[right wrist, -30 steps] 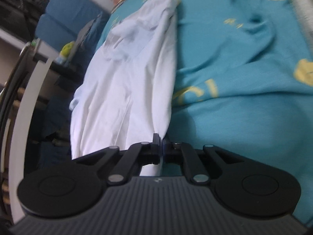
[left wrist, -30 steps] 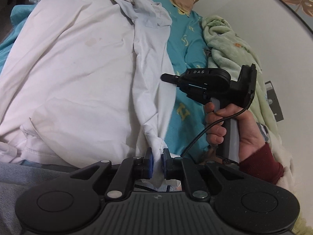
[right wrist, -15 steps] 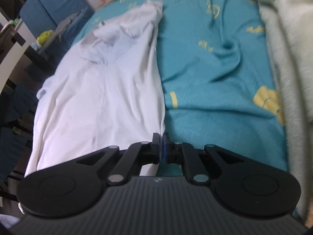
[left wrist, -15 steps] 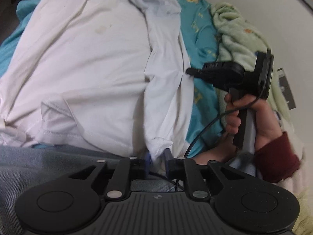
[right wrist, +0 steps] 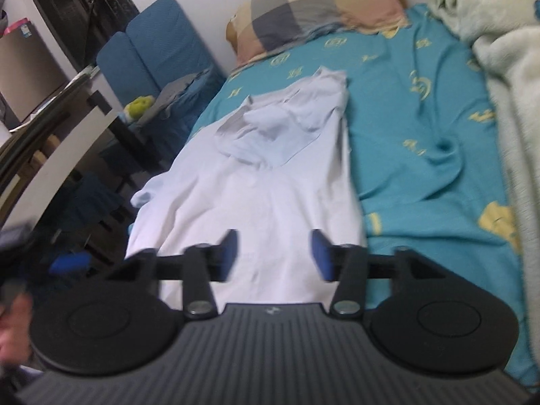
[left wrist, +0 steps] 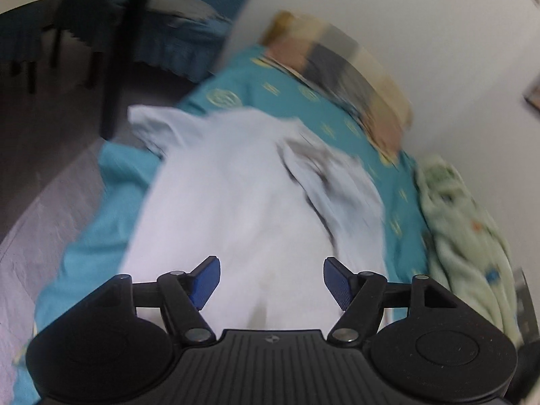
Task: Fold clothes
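1. Left wrist view: left gripper (left wrist: 271,281) has jaws spread wide, blue pads (left wrist: 204,281) well apart, nothing between them. Frame is motion-blurred.
2. Left wrist view: white shirt (left wrist: 236,222) lies lengthwise on teal bedsheet (left wrist: 101,209), directly ahead of and below the gripper; no contact visible. Far end of shirt shows a folded-over section (left wrist: 324,182) w/ grey-shaded edge, on the right side of the garment.
3. Left wrist view: checked pillow (left wrist: 341,77) at far end of bed, against the wall. Pale green blanket (left wrist: 462,229) bunched along right edge of bed. Dark table leg (left wrist: 118,67) and floor at left.
4. Right wrist view: right gripper (right wrist: 275,254) also parted, blue pads (right wrist: 320,256) apart, nothing pinched. Shirt (right wrist: 256,195) sits ahead of it, near hem running in under the jaws.
5. Right wrist view: shirt lies flat on bedsheet (right wrist: 425,155), toward the bed's left half; left edge drapes at the mattress side. Folded-over part (right wrist: 287,125) sits at the far end, nearest the pillow (right wrist: 317,10).
6. Right wrist view: blanket (right wrist: 506,77) runs along right side, apart from shirt w/ bare sheet between. Blue chair (right wrist: 155,54) and white tabletop edge (right wrist: 57,162) at left. Blurred hand (right wrist: 11,320) at lower-left corner.
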A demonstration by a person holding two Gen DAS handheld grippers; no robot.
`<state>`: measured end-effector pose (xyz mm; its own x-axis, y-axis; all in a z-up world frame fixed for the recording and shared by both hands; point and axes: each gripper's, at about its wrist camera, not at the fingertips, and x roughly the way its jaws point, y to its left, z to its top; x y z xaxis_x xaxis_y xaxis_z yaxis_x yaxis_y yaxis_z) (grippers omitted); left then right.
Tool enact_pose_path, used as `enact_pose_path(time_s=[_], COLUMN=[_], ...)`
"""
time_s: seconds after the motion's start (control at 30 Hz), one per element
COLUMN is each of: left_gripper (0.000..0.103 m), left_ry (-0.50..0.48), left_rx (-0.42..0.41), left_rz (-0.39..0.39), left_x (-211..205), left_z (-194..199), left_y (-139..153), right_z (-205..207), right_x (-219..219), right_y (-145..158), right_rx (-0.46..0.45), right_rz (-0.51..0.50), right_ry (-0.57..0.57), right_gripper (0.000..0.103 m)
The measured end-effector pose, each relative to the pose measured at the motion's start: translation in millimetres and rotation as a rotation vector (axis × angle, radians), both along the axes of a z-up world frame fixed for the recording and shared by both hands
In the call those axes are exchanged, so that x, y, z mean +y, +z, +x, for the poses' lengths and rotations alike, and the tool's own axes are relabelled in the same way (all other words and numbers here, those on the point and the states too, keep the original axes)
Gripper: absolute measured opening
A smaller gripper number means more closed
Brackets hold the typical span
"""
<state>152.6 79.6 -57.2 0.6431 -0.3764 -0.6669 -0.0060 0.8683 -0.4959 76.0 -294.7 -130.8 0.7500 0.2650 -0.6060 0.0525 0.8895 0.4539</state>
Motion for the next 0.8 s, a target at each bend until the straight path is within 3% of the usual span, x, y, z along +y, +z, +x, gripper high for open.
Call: enact_pose_path(time_s=[0.17,0.23,0.57,0.8], left_gripper=[0.071,0.073,0.074,0.072], left_ry=[0.184,0.226,0.361,0.384], left_rx=[0.058,0.061,0.103,0.035], left_rz=[-0.127,-0.143,-0.454,-0.540], left_x=[46,54,81,94], left_z=[77,99,175,206], left_y=[-39,-58,-145,-168], right_z=[12,20,52,63], right_x=[11,14,32,28], right_y=[-12,-16,-40,-57], right_rx=[0.039,0.057,0.127,0.180], right_rz=[0.005,0.019,0.070,0.107], right_ry=[0.034,0.041,0.104,0.083], right_gripper=[0.058,0.058,0.058,0.058])
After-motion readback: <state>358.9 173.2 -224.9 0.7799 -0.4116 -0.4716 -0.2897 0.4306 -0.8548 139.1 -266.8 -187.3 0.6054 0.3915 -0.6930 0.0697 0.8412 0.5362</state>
